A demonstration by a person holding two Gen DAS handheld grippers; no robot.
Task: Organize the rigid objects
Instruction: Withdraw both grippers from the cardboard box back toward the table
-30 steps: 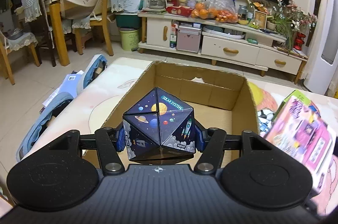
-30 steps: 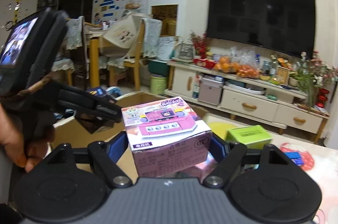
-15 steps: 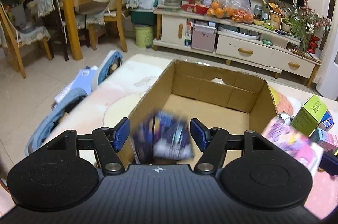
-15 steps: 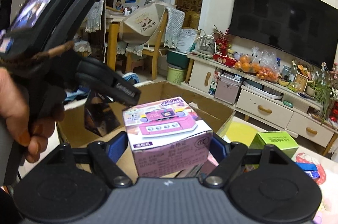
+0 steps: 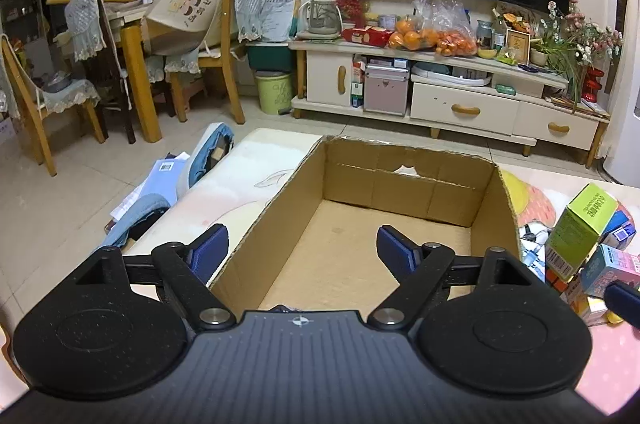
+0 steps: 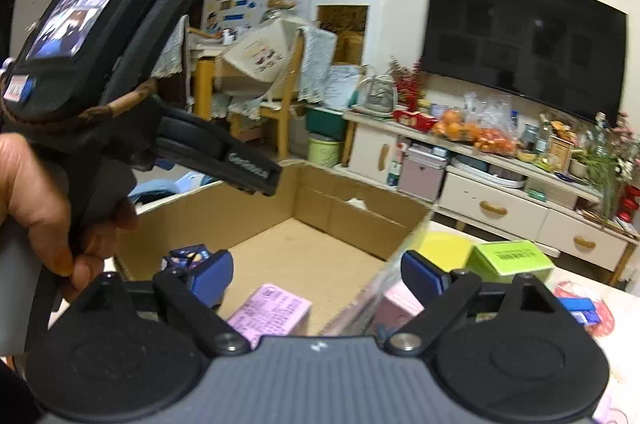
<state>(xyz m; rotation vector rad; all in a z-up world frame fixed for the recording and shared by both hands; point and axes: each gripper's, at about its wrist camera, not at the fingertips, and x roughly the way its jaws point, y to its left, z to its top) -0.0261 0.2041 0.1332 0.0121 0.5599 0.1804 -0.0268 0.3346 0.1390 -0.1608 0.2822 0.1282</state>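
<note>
Pink carton (image 6: 270, 310) lay on the floor of the cardboard box (image 6: 352, 214), near the dark space-print polyhedron (image 6: 186, 256). Above it the right gripper (image 6: 316, 274) was opening, its pads touching nothing. The left gripper (image 5: 302, 250) was also opening over the box, nothing between its pads.

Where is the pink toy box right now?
In the right wrist view, the pink toy box lies on the floor of the cardboard box, near its front, right of the dark space-print puzzle.
</note>
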